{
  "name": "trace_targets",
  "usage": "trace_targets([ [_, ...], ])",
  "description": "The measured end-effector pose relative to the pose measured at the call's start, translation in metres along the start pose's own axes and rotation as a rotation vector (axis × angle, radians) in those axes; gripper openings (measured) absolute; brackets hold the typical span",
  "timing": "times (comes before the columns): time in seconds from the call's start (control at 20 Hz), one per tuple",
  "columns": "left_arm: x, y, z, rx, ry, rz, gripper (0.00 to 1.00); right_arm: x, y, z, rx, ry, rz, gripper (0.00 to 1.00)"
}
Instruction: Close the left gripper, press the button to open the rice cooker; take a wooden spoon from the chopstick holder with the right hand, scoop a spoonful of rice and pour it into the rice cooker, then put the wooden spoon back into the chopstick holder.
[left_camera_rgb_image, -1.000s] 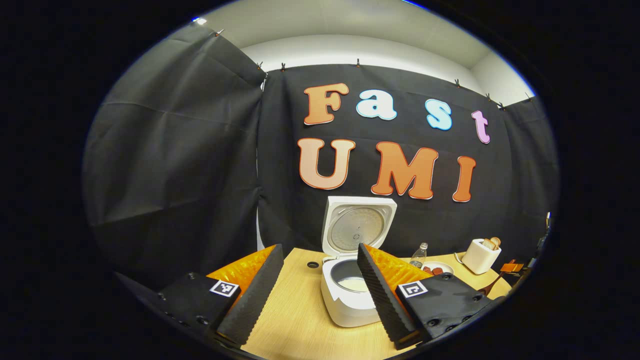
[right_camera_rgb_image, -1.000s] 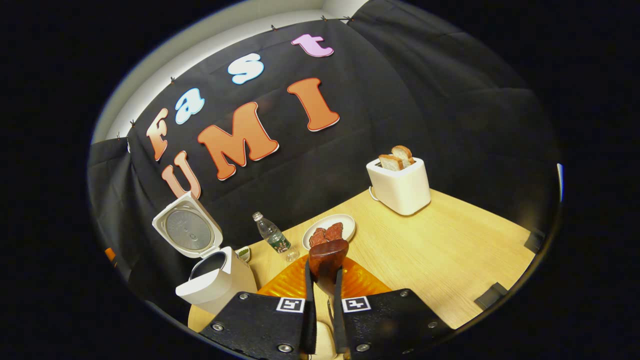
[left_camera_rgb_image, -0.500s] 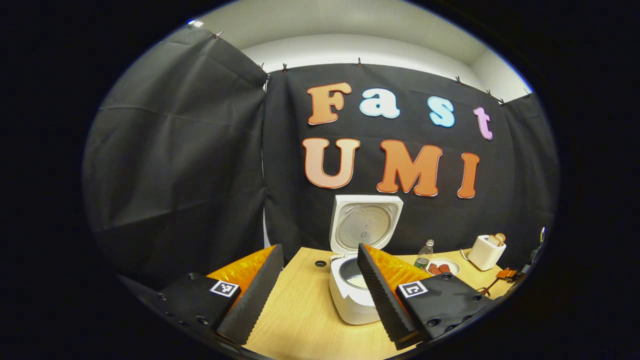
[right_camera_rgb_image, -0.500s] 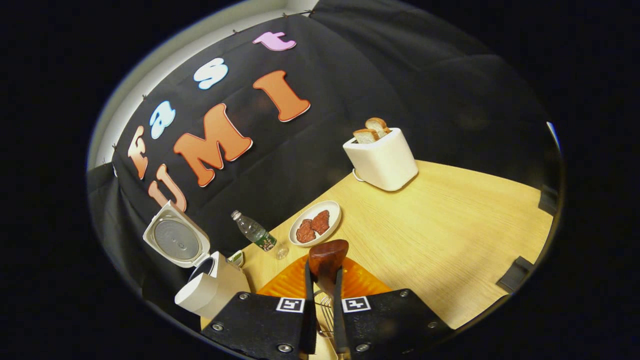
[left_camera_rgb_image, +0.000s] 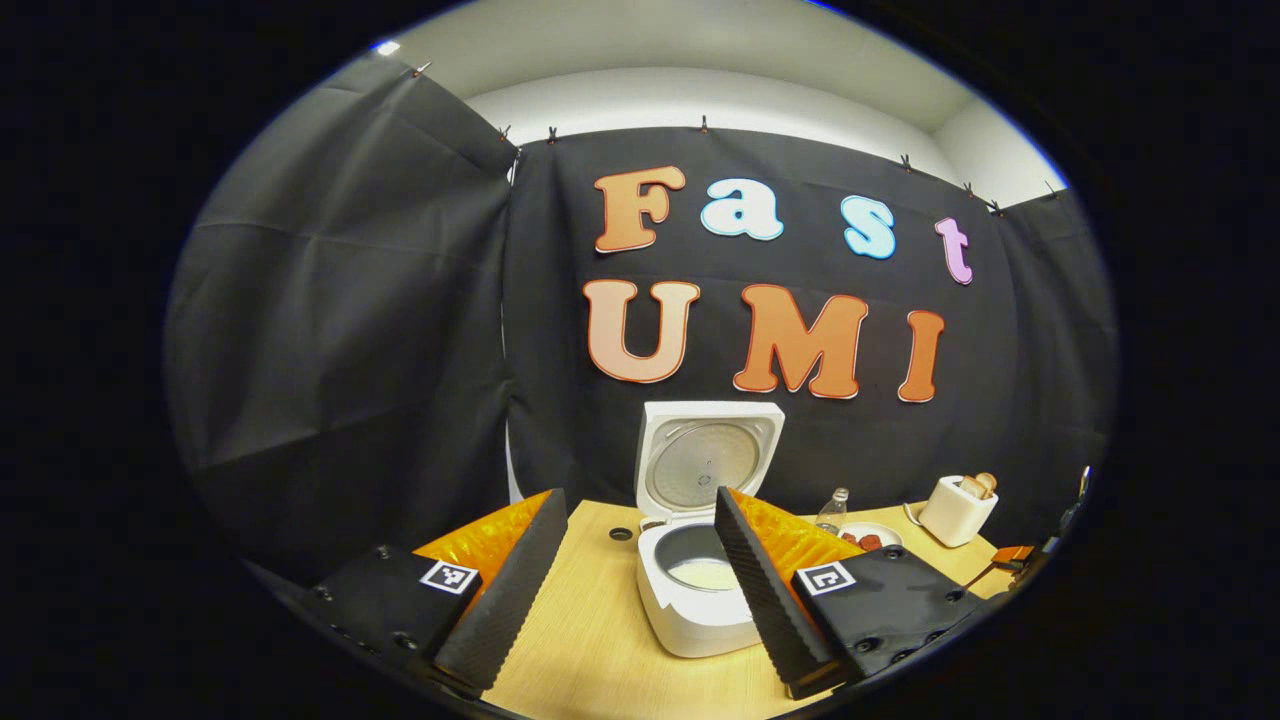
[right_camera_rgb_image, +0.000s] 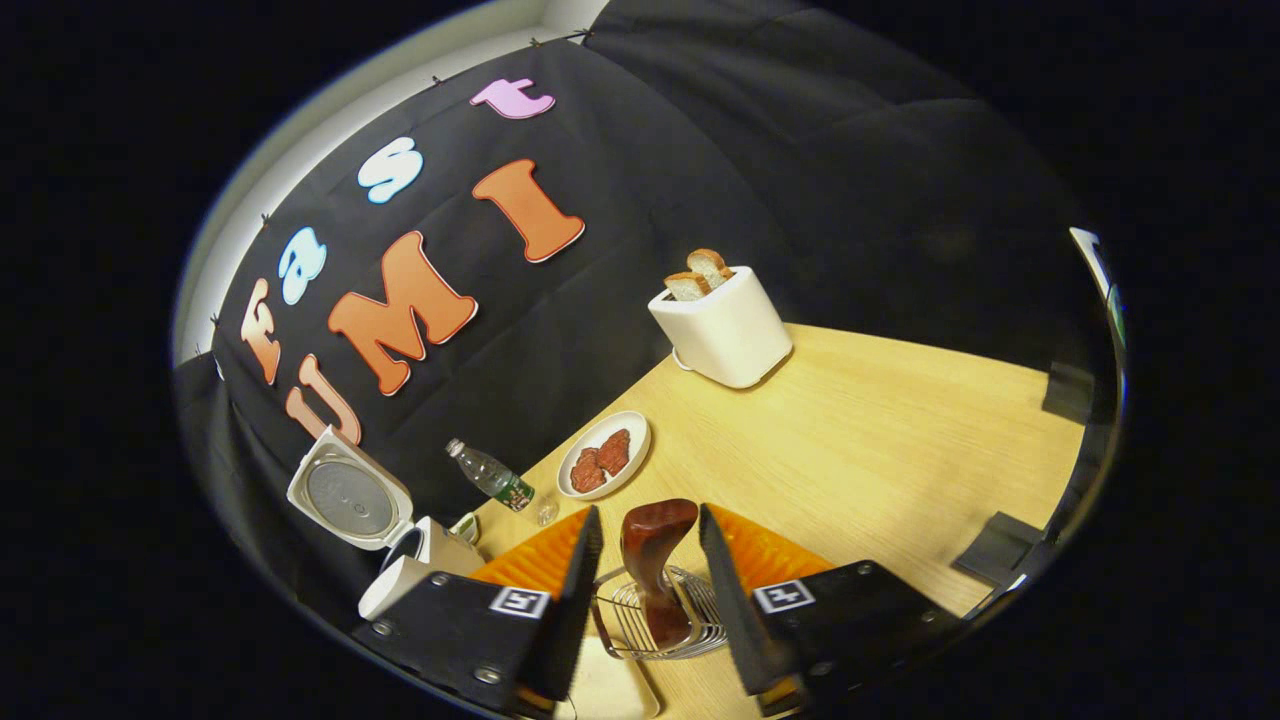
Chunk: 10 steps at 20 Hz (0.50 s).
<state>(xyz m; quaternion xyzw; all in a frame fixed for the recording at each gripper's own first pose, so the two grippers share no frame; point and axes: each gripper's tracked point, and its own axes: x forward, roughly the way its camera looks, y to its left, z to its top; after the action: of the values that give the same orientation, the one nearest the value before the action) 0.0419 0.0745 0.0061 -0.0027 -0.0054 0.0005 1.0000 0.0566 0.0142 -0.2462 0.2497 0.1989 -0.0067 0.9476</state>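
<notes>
The wooden spoon (right_camera_rgb_image: 655, 540) stands bowl-up in the wire chopstick holder (right_camera_rgb_image: 690, 625), between the fingers of my right gripper (right_camera_rgb_image: 648, 515). That gripper is open, and both fingers stand clear of the spoon's sides. The white rice cooker (left_camera_rgb_image: 695, 620) sits on the table with its lid (left_camera_rgb_image: 708, 462) raised and pale rice (left_camera_rgb_image: 708, 573) in the pot. My left gripper (left_camera_rgb_image: 638, 497) hovers open in front of it, holding nothing. In the right gripper view the rice cooker (right_camera_rgb_image: 400, 585) shows at lower left with its lid (right_camera_rgb_image: 345, 492) up.
A plastic bottle (right_camera_rgb_image: 490, 478), a plate of reddish food (right_camera_rgb_image: 603, 465) and a white toaster (right_camera_rgb_image: 722, 328) holding bread line the back of the wooden table (right_camera_rgb_image: 880, 470). Black clamps (right_camera_rgb_image: 1000, 548) grip the table's right edge. A small hole (left_camera_rgb_image: 620, 534) lies left of the cooker.
My right gripper opened and let go of the spoon, which now stands in the wire holder. The left gripper stayed open and shifted only slightly.
</notes>
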Motion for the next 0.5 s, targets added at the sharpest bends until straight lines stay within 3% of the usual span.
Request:
trace_targets([
  [0.1, 0.013, -0.009, 0.011, -0.005, -0.007, -0.019, 1.0, -0.009, 0.002, 0.006, -0.044, 0.011, -0.015, 0.9],
  [0.15, 0.022, -0.015, 0.018, -0.001, -0.014, -0.036, 1.0, -0.017, 0.001, 0.01, -0.067, 0.012, -0.028, 0.93],
  [0.5, 0.124, -0.037, 0.084, 0.014, -0.033, -0.06, 1.0, -0.046, -0.008, 0.039, -0.232, -0.02, -0.15, 0.95],
])
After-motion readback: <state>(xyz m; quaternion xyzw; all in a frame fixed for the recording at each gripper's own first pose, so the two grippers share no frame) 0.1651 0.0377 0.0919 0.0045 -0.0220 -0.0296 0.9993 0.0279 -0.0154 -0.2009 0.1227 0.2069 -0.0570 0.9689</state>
